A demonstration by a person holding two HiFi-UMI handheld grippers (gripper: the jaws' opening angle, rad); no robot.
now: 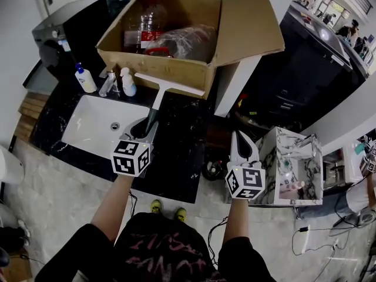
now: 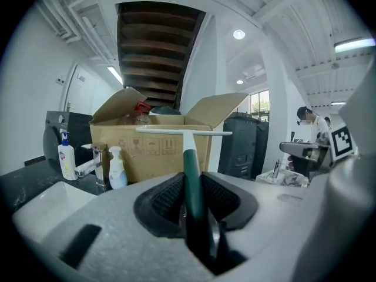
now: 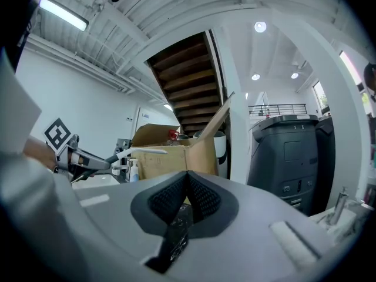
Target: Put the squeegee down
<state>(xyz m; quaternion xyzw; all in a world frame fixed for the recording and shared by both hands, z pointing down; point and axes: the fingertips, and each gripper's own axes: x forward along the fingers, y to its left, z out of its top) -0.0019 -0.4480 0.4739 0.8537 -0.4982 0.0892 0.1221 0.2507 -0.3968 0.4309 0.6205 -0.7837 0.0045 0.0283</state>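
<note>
Head view: a black marble-patterned counter (image 1: 182,157) carries an open brown cardboard box (image 1: 176,69) and a white rectangular sink (image 1: 88,125). The white-bladed, green-handled squeegee (image 1: 157,101) is held above the counter, just right of the sink, with its blade near the box's front. Left gripper view: the left gripper (image 2: 194,201) clamps the squeegee's handle, blade level. Right gripper view only: the right gripper (image 3: 187,192) has its jaws closed together, with nothing between them.

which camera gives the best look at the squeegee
The left gripper view: the squeegee fills the centre, its green handle clamped in the left gripper, its white blade crossways before the cardboard box. The head view shows the squeegee whole but small. The right gripper view catches it small, at left.
</note>
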